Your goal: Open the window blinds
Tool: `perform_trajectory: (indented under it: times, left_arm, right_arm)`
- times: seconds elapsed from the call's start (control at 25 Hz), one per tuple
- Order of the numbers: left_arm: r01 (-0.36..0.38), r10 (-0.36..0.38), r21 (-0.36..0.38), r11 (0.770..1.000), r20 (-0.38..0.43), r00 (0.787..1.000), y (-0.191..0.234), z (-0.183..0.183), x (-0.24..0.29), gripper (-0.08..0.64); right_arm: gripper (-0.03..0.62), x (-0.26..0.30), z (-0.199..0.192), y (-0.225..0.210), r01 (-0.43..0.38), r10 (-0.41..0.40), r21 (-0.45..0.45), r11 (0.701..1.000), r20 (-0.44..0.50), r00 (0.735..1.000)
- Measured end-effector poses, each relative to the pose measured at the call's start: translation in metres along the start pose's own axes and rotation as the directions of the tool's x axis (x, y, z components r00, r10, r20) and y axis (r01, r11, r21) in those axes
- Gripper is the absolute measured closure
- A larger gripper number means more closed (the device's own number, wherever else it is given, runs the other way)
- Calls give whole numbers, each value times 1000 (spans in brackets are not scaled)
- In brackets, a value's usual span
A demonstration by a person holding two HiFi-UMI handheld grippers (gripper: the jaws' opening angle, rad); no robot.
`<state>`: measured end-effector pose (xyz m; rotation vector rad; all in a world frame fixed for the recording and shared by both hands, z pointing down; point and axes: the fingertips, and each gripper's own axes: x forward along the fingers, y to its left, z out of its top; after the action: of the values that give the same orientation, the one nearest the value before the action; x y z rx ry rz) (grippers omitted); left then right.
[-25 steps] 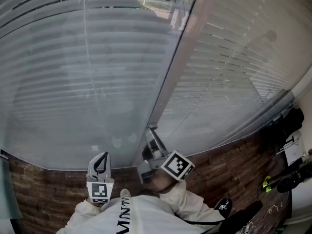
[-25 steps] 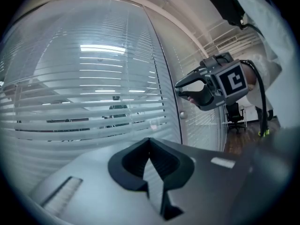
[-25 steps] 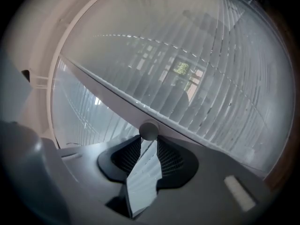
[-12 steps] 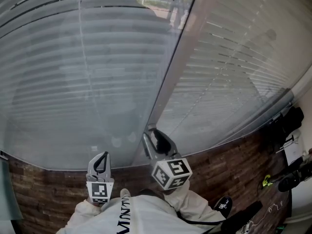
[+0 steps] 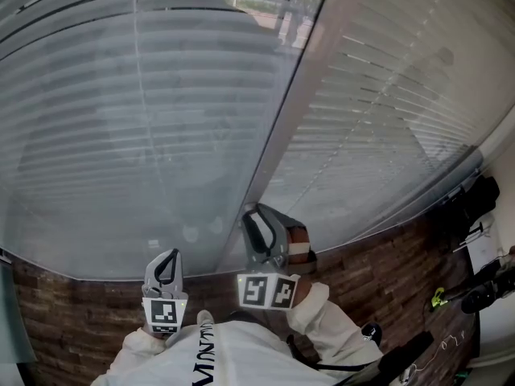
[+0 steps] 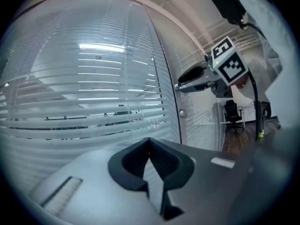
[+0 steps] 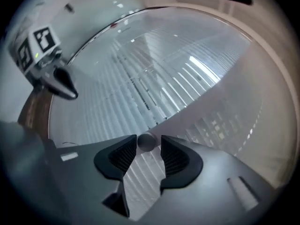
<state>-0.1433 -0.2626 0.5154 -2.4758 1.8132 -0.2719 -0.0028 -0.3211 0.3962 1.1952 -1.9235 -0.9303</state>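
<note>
The blinds hang shut behind the glass, with the slats only partly tilted, so thin strips of the room beyond show between them. The small round knob that probably turns them sits on the post between the two panes. The right tool is held level at this knob. Its jaws have just been opening and now stand apart, with the knob between their tips but not pinched, likely a release so the hand can take a fresh grip and twist again. The left tool is closed on nothing and held low beside it, clear of the work.
</note>
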Motion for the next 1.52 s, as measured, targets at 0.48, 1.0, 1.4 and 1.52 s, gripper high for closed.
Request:
perform_trajectory:
  times: [0.48, 1.0, 1.4, 1.52]
  left_arm:
    - [-21, 21, -4, 1000, 7, 1000, 7, 0, -9, 560]
    - [-21, 21, -5, 1000, 6, 1000, 5, 1, -12, 560]
    - [-24, 24, -5, 1000, -1, 1000, 5, 0, -14, 560]
    - [-22, 22, -4, 1000, 0, 1000, 5, 0, -13, 560]
  right_arm:
    - [465, 10, -8, 7, 58, -88, -362, 930, -67, 994]
    - [465, 11, -8, -6, -9, 10, 563, 827, 1, 1000]
    - [465, 10, -18, -15, -124, -10, 979, 163, 127, 992]
    - [465, 10, -20, -16, -165, -32, 986, -35, 164, 986]
